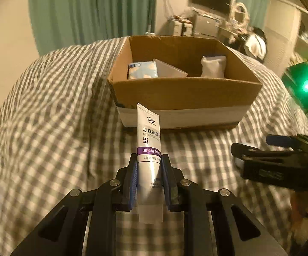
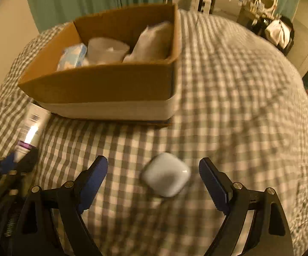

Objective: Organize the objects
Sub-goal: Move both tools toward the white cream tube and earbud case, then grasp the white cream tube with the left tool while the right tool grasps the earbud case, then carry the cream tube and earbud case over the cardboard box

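Toothpaste tube: clamped between the blue pads of the left gripper, cap end toward the camera, crimped end pointing ahead at the cardboard box. Box stands just beyond the tube tip on the checked bedcover and holds a blue patterned pack and a pale pouch (other contents unclear). Right gripper: jaws wide apart, gripping nothing; a white earbud case lies on the cover between its fingers, touching neither.
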